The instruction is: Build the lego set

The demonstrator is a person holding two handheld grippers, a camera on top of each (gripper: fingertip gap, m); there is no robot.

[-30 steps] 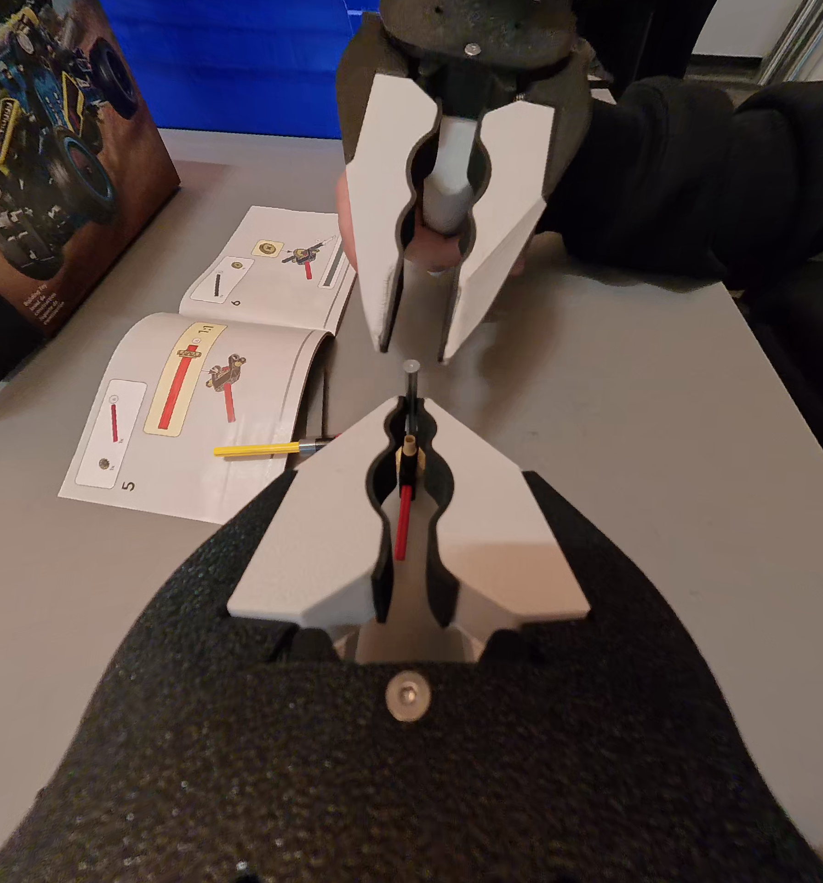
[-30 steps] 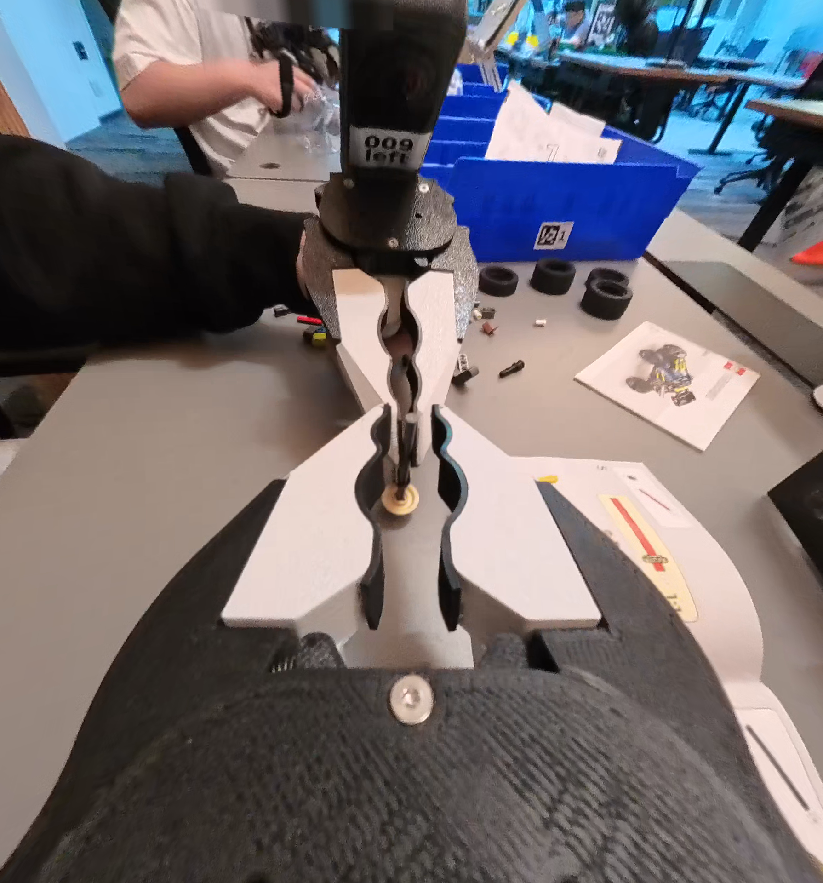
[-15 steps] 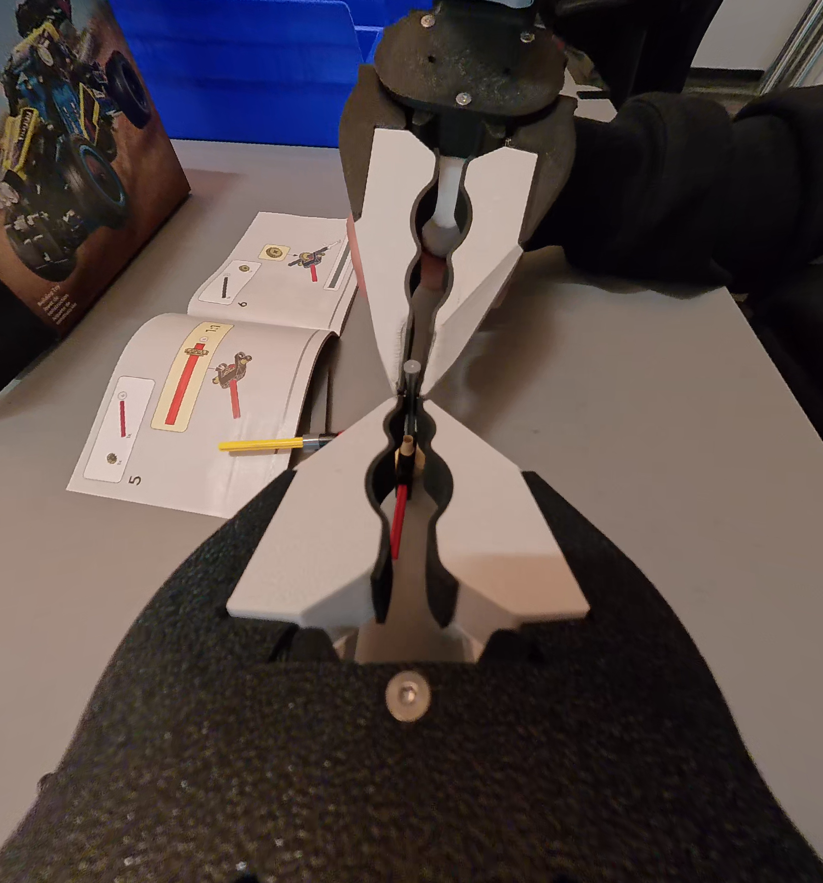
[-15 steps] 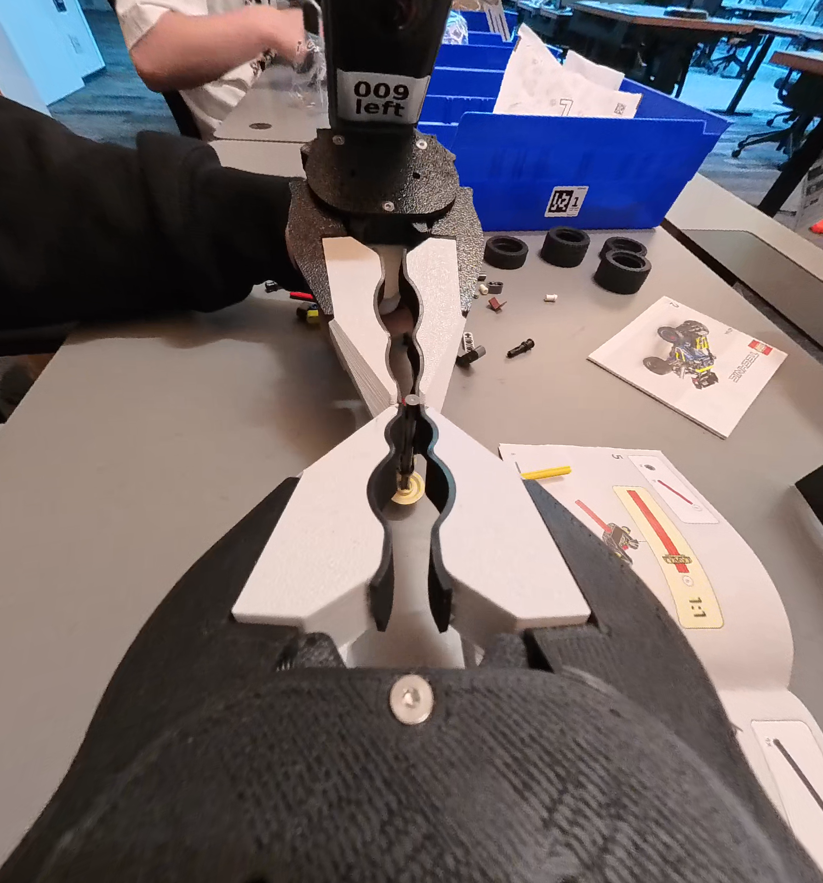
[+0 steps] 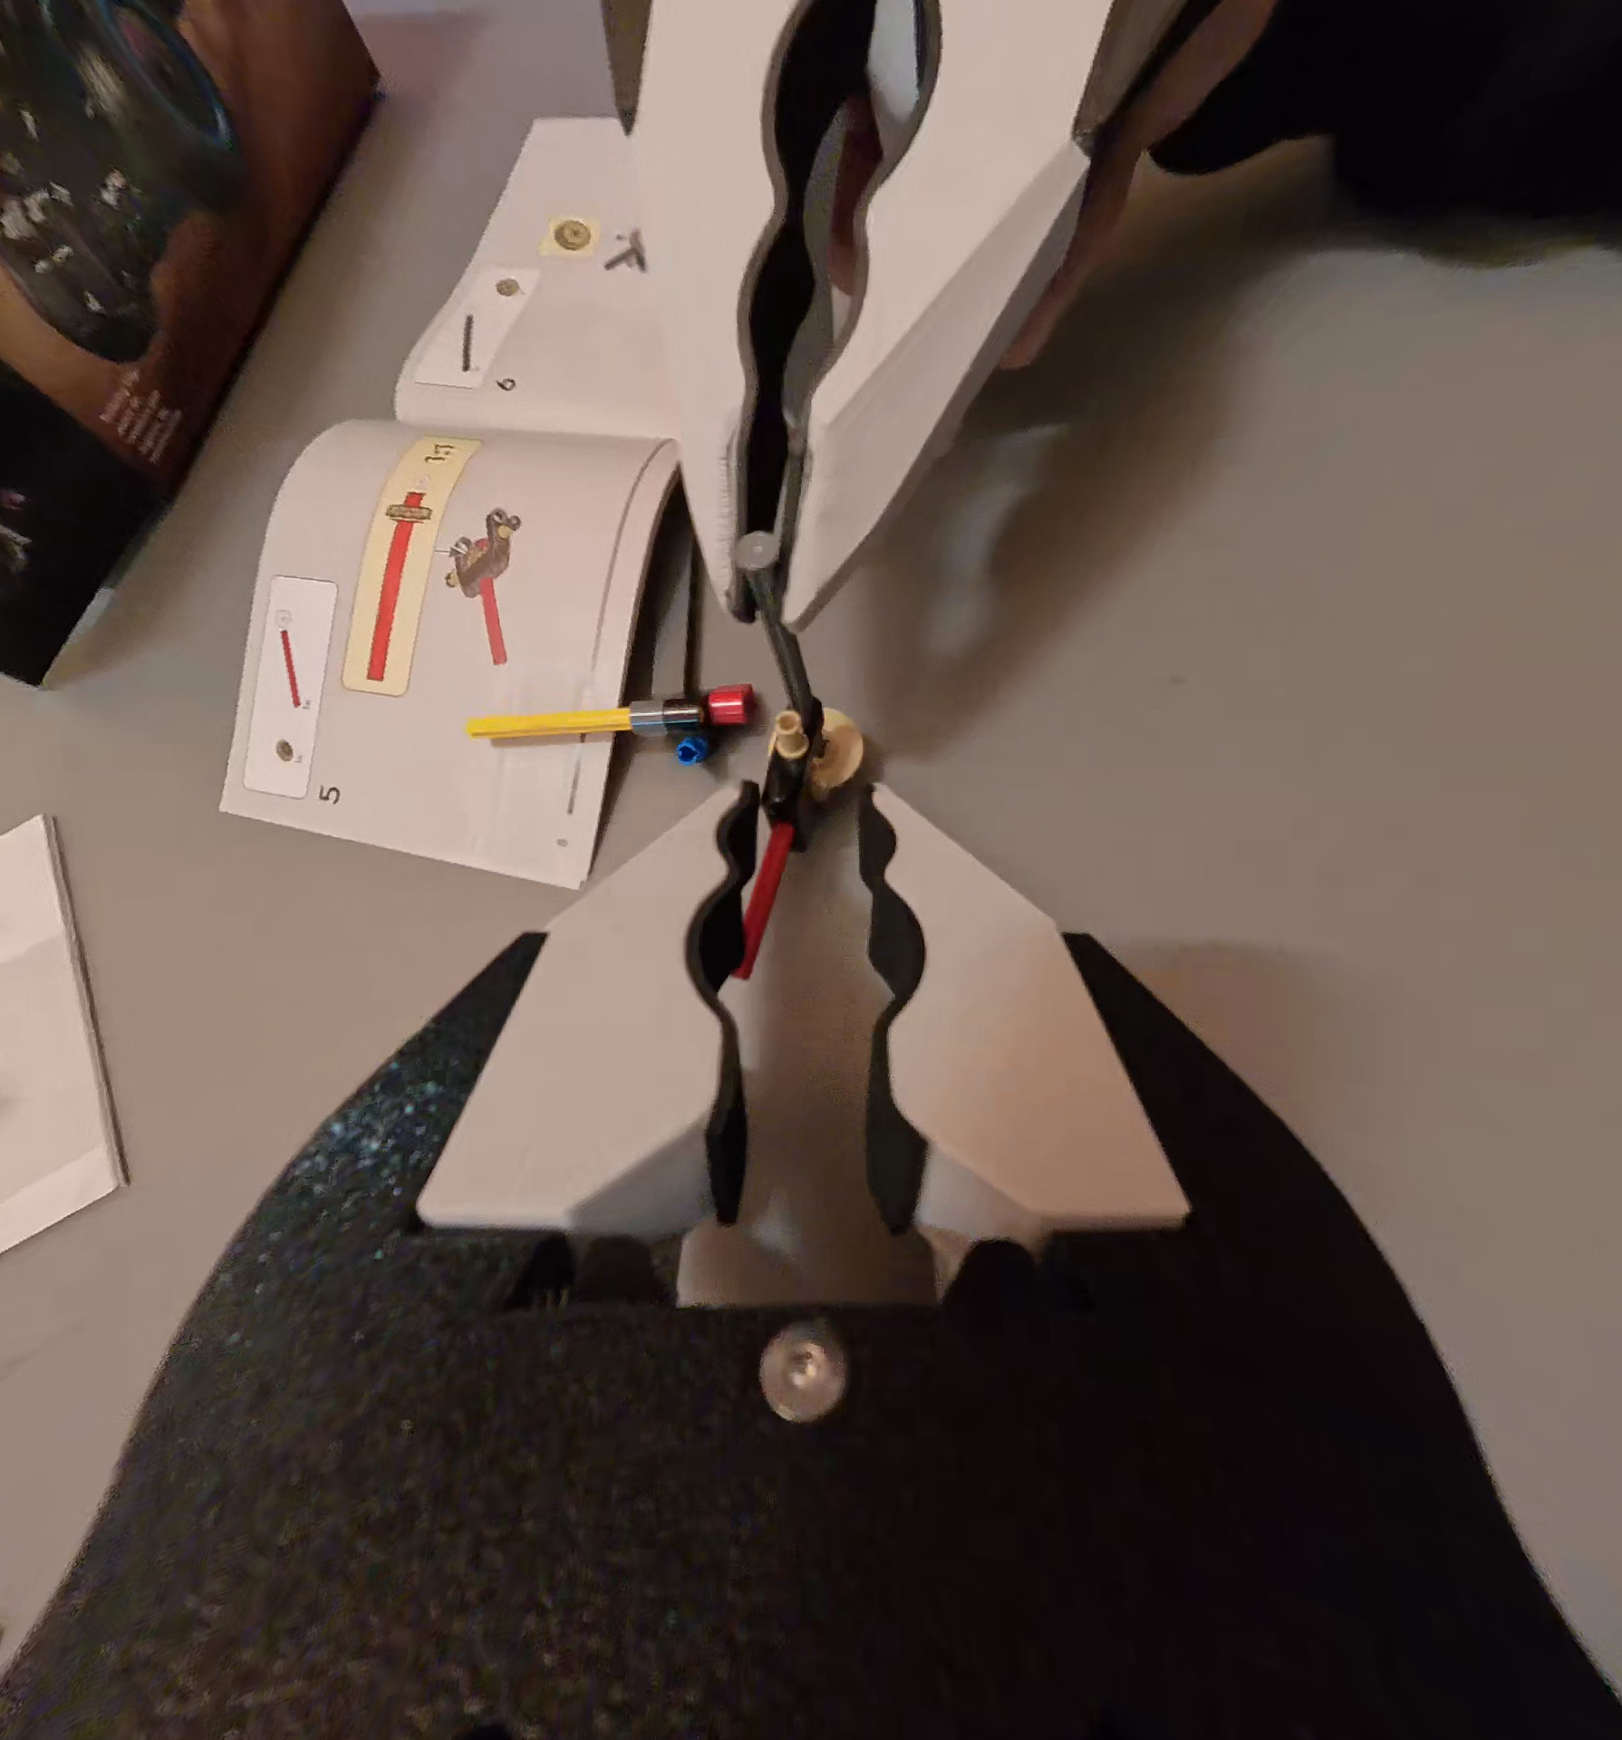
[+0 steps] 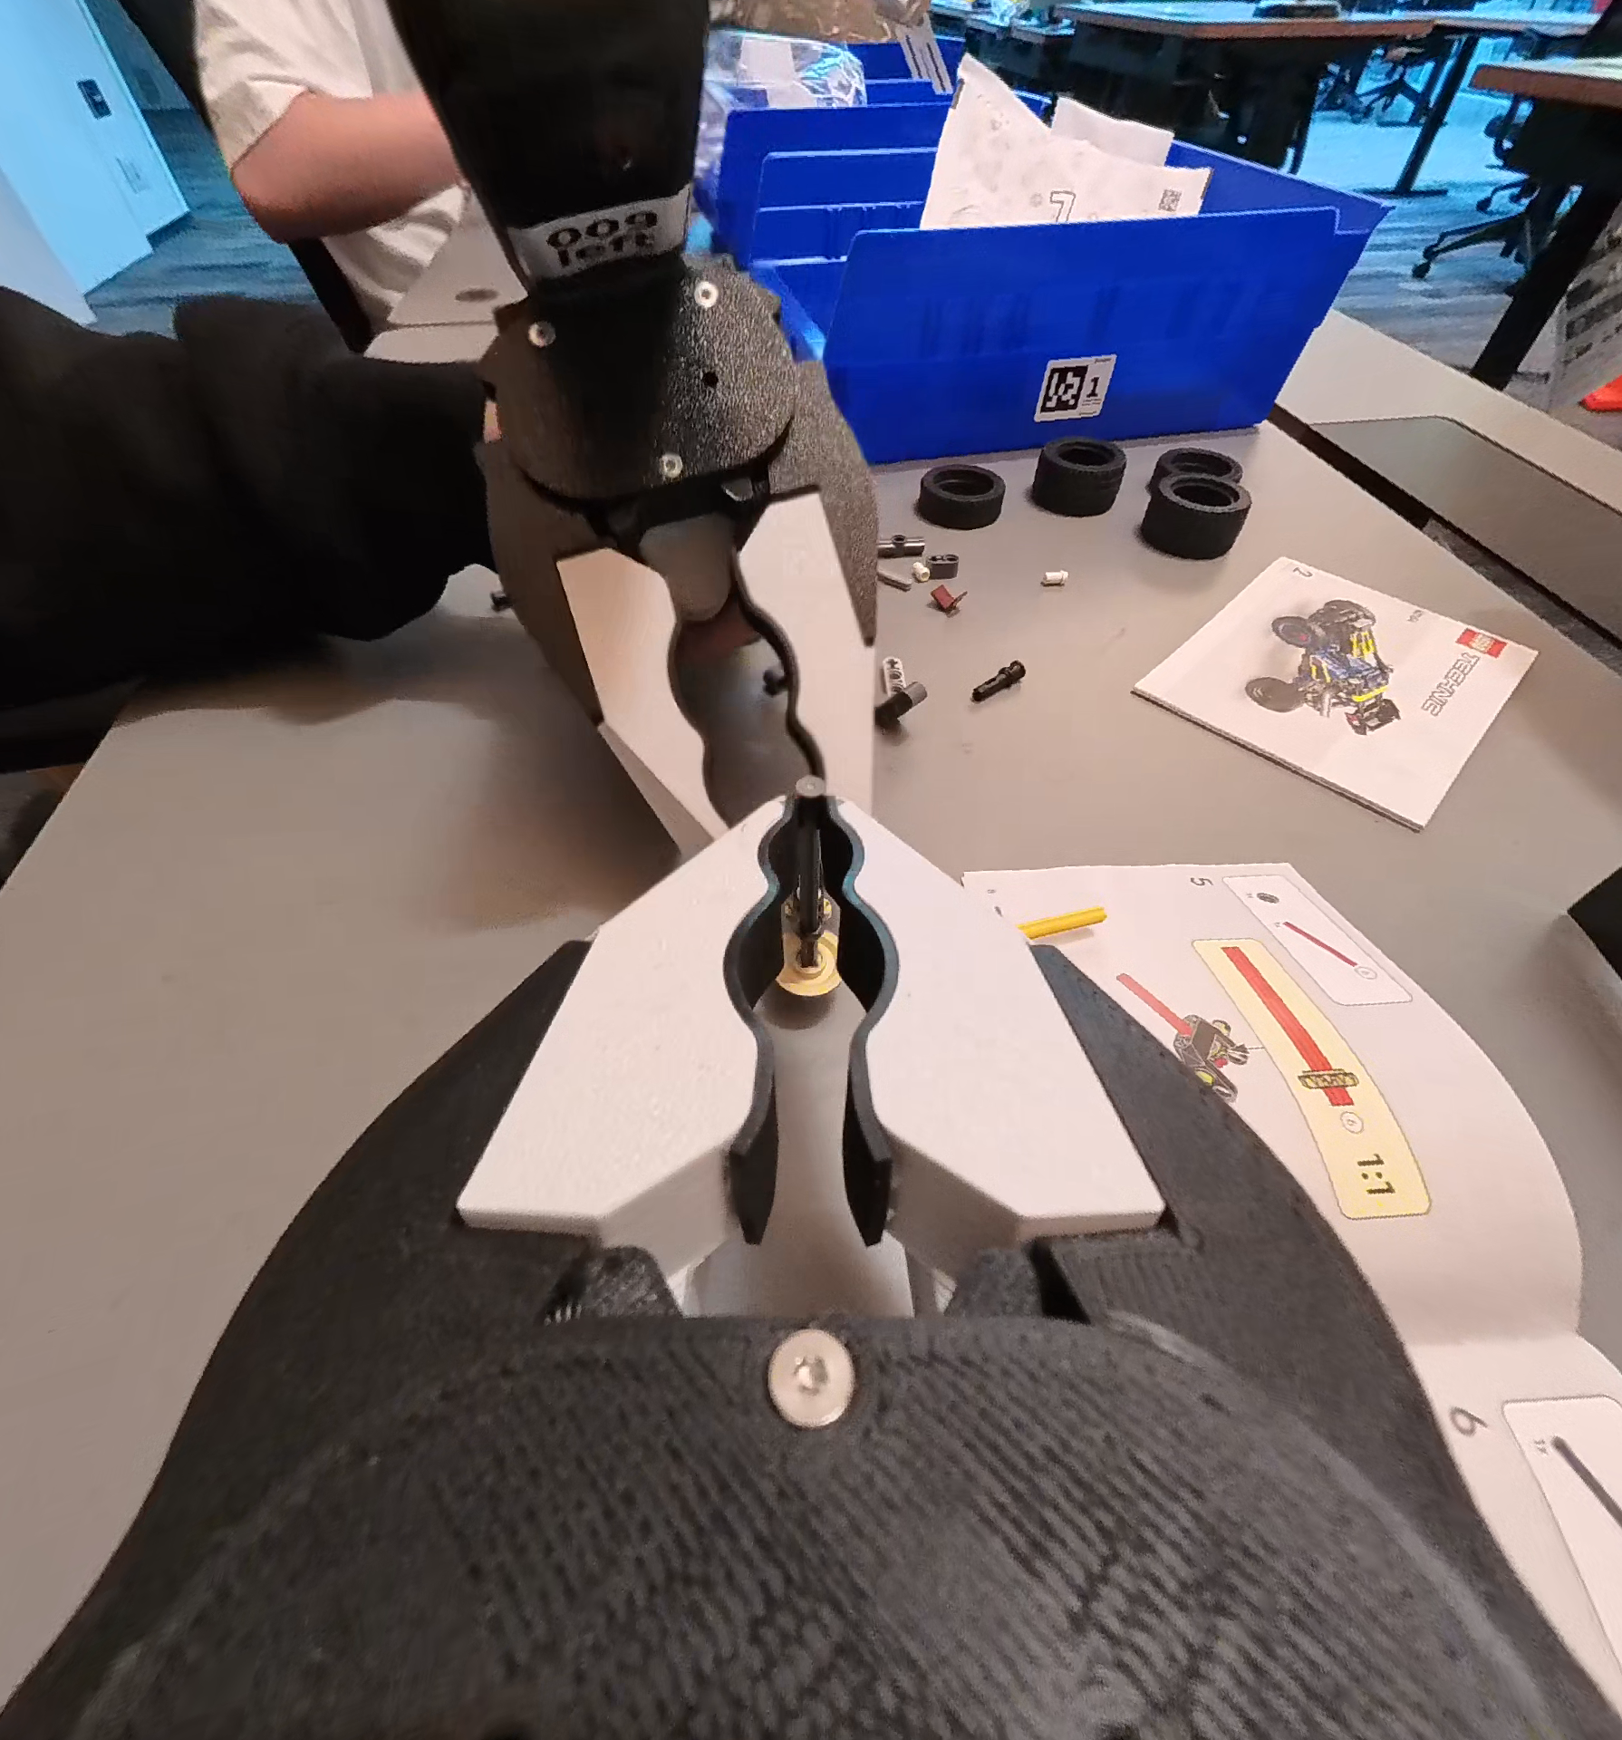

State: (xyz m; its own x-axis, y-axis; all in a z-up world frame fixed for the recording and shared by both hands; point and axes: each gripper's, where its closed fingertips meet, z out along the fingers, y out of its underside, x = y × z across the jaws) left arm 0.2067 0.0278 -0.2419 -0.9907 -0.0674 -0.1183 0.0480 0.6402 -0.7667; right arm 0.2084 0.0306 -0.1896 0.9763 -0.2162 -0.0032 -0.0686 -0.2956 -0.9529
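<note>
While the 2 grippers meet tip to tip above the grey table [image 5: 1259,753], only 1 of them has a grip on the small lego assembly [image 5: 793,763]. From the left wrist view, the left gripper [image 5: 802,800] has its 2 fingers spread apart, released, and the assembly lies just in front of them; its red axle [image 5: 762,894] reaches back into the gap near the left finger, but I cannot tell if it touches. The assembly has a black connector, a tan pin and a tan round gear, and a thin black axle [image 5: 782,640] with a grey end goes up from it.

The right gripper [image 5: 765,584] comes from the opposite side, pointing down toward the left one, and its fingers are clenched on this black axle near the grey end. In the right wrist view the right gripper [image 6: 809,805] is pressed together at its tips around the axle, and the tan gear [image 6: 805,974] shows in the oval opening behind them. The left gripper [image 6: 760,781] stands steeply, held by a hand in a black sleeve [image 6: 176,490].

Beside the assembly lies a yellow axle [image 5: 553,723] with a red end piece, partly on the open instruction booklet [image 5: 431,640]. 4 black tyres [image 6: 1080,485] and a blue bin [image 6: 1071,311] are farther off on the table.
</note>
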